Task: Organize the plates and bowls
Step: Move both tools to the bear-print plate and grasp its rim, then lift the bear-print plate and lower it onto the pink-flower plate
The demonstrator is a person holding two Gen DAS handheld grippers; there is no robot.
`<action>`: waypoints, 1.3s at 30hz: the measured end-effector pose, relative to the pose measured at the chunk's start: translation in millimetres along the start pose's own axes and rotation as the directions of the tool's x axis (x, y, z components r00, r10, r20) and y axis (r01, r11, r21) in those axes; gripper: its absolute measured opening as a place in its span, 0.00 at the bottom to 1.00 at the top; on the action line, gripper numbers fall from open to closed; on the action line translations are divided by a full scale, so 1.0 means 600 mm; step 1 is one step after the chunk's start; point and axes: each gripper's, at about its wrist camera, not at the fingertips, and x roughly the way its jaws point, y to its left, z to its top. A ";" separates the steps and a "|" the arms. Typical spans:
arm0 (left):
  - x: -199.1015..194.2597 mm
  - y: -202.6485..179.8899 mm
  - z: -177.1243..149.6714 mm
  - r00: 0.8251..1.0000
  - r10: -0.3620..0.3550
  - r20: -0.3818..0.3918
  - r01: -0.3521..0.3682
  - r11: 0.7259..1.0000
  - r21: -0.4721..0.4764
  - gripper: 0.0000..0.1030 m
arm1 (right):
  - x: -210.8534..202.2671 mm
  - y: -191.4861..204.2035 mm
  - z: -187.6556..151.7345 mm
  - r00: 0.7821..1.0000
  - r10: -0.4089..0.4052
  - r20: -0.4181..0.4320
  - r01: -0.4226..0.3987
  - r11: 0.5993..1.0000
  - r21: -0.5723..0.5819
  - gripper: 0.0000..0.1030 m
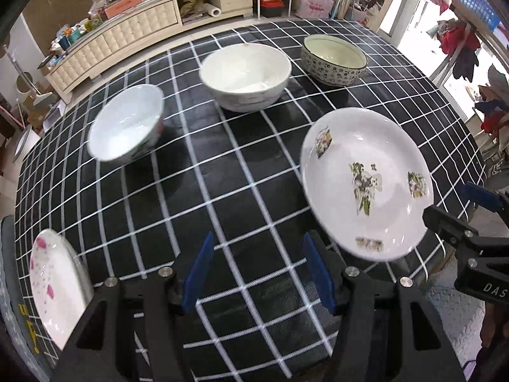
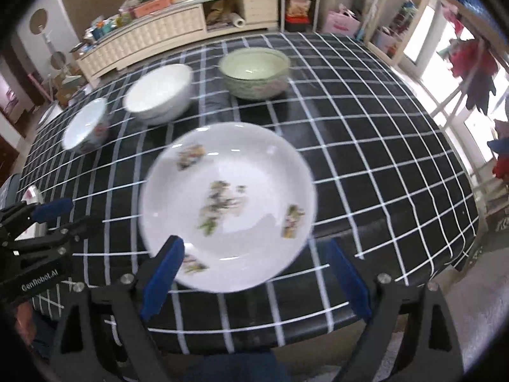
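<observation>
Plate [image 2: 227, 205] with printed flower patches sits on the black checked tablecloth [image 1: 222, 191], near the table's front-right edge. It is blurred in the right wrist view.

Right gripper [image 2: 254, 278]: jaws wide apart, blue pads either side of the plate's near rim. The left pad overlaps the rim in that view; actual contact can't be confirmed. From the left wrist view the right gripper [image 1: 445, 203] comes in at the plate's [image 1: 366, 184] right edge, one black finger tip at the rim, not clamped.

Left gripper [image 1: 256, 273]: jaws apart, nothing between them, hanging over bare cloth at the front edge. It shows in the right wrist view at far left [image 2: 60, 216].

Second plate [image 1: 54, 286], white with pink flecks, sits at the front-left corner, just left of the left gripper. Only a sliver of it shows in the right wrist view [image 2: 31, 195].

Three bowls stand in a row toward the back, well apart from both plates:
- small bowl [image 1: 127, 122], left, white inside, pattern outside [image 2: 86, 125]
- white bowl [image 1: 246, 78], middle [image 2: 159, 94]
- patterned bowl [image 1: 334, 60], right, greenish inside [image 2: 254, 73]

All three are upright and separate, none stacked.

Behind the table: a long cream cabinet [image 1: 121, 35] with clutter on top.
</observation>
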 end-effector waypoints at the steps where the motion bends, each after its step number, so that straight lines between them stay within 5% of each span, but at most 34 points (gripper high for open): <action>1: 0.008 -0.004 0.006 1.000 -0.002 -0.004 0.002 1.000 0.003 0.55 | 0.005 -0.006 0.002 1.000 -0.001 -0.008 0.001 1.000 0.007 0.91; 16: 0.110 -0.053 0.057 0.998 -0.002 -0.066 0.006 0.998 0.065 0.55 | 0.082 -0.047 0.028 0.998 -0.010 -0.056 0.011 1.000 0.027 0.90; 18: 0.117 -0.056 0.061 0.997 -0.010 -0.070 0.014 0.998 0.065 0.55 | 0.089 -0.052 0.031 0.998 -0.013 -0.063 0.015 0.999 0.029 0.82; 20: 0.122 -0.058 0.063 0.997 -0.019 -0.072 0.023 0.998 0.063 0.55 | 0.098 -0.060 0.032 0.997 -0.002 -0.083 0.006 0.999 0.047 0.59; 26: 0.130 -0.069 0.068 0.997 -0.033 -0.067 0.038 0.996 0.078 0.52 | 0.108 -0.060 0.031 0.994 0.035 -0.107 -0.030 0.998 0.048 0.32; 29: 0.125 -0.085 0.067 0.997 -0.051 -0.058 0.057 0.991 0.118 0.27 | 0.105 -0.052 0.029 0.994 0.020 -0.107 -0.016 0.999 0.036 0.30; 39: 0.115 -0.077 0.058 0.999 -0.008 -0.041 0.013 0.992 0.126 0.21 | 0.084 -0.033 0.014 0.995 0.046 -0.093 -0.043 0.999 0.032 0.23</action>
